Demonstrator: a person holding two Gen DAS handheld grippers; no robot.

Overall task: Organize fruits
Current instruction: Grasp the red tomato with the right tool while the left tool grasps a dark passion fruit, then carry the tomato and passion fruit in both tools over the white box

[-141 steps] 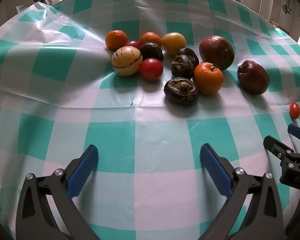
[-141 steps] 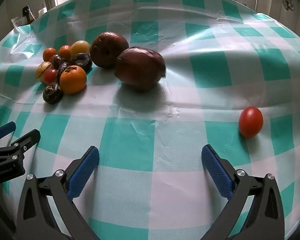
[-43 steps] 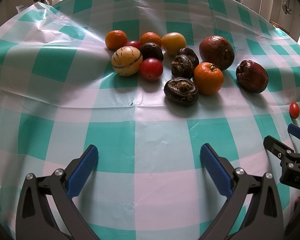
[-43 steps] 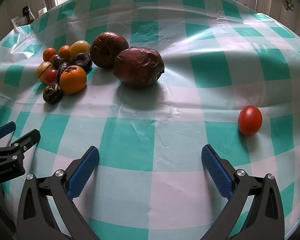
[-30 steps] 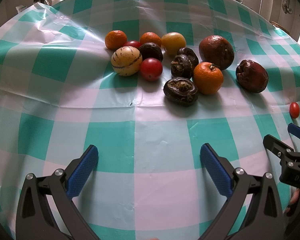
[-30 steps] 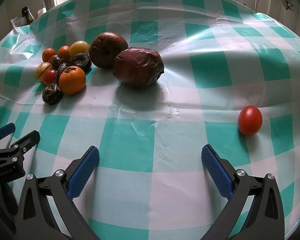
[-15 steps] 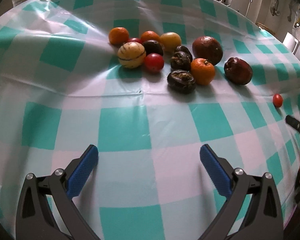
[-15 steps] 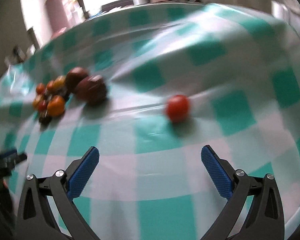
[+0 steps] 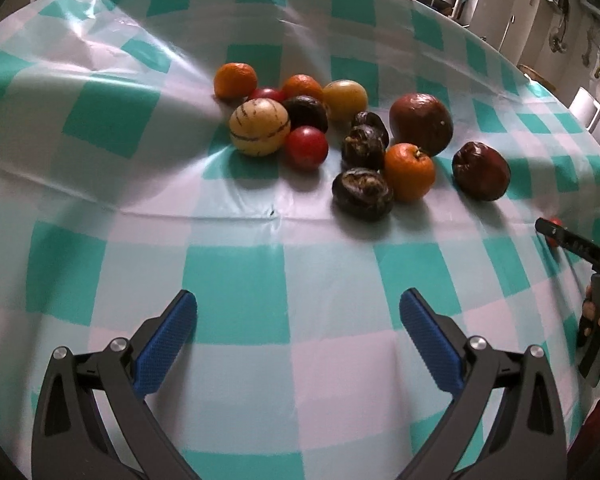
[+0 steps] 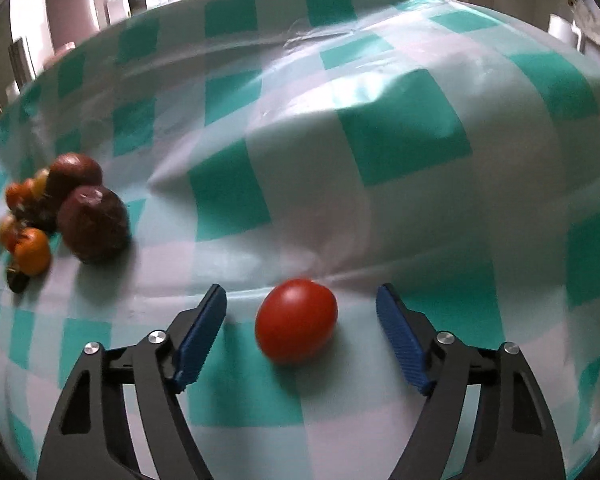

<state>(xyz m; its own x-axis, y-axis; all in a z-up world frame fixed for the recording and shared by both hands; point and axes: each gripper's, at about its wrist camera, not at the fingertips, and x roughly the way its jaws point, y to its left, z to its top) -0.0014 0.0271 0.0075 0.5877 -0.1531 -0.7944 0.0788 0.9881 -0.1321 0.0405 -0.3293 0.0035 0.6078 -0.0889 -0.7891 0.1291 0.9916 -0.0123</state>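
— Where does the red tomato (image 10: 296, 320) lie?
— On the checked tablecloth (image 10: 400, 148), between the closing, not yet touching jaws of the right gripper (image 10: 301, 318); its long axis tilts up-right.
— And the left gripper (image 9: 298, 328)?
— Spread, empty; the fruit pile (image 9: 356, 140) lies beyond.

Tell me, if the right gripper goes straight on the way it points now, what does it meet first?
The small red tomato. It lies on the tablecloth between the closing fingers of the right gripper, not yet touched. Depth is unclear, so the fingertips may meet the cloth almost together with it.
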